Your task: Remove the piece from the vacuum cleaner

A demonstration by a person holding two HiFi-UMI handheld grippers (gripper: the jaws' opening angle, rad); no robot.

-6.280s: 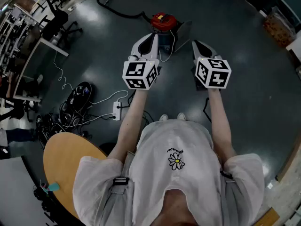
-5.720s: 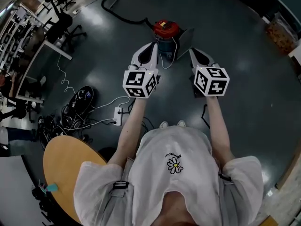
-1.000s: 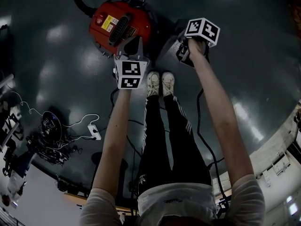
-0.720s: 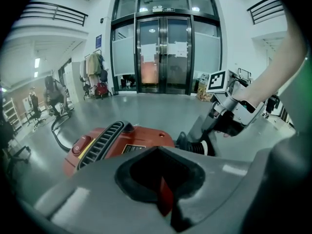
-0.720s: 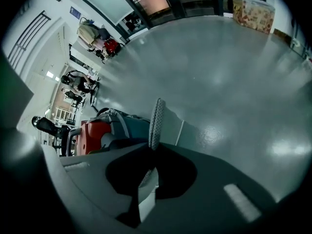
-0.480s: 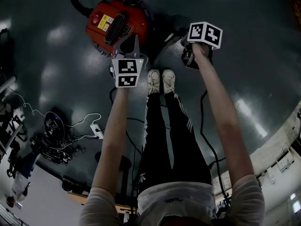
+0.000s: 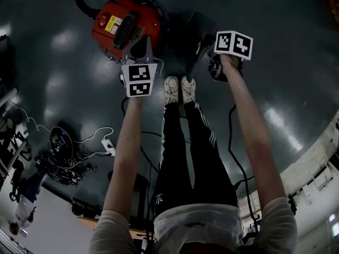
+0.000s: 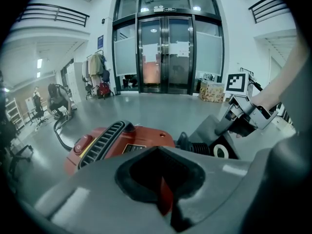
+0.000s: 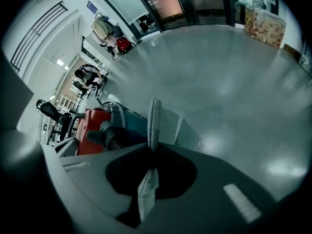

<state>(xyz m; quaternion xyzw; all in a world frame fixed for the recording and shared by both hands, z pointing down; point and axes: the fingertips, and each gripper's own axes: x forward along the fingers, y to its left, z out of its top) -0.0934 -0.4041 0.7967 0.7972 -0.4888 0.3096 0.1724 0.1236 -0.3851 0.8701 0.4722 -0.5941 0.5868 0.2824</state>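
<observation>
Dark glossy floor point(image 7: 296, 89) is spread under everything, and tall glass doors point(image 8: 168, 52) are seen at the far end of the hall. A round red vacuum cleaner point(image 7: 123, 23) stands on this surface ahead of the person's white shoes point(image 7: 177, 89). Its lid is crossed by a black slatted handle, with a yellow label beside the handle and a red button near the rim. A blue-green body is seen below the lid in the right gripper view. A black ribbed hose point(image 8: 201, 148) is joined to the cleaner's side. The left tongs point(image 8: 158, 152) are held just above the near edge of the red lid. Their jaws are closed together with nothing gripped, and only a sliver of red is seen through the slit between them. The right tongs point(image 9: 152, 147) are closed on a thin grey flat piece point(image 9: 154, 121). This piece is seen edge-on there, upright, with a fine mesh texture along its rim. It stands just beside the cleaner, on its right, close to the ribbed hose; whether the two touch cannot be told. A white power strip point(image 7: 107, 144) with cables lies well apart, to the person's left.
</observation>
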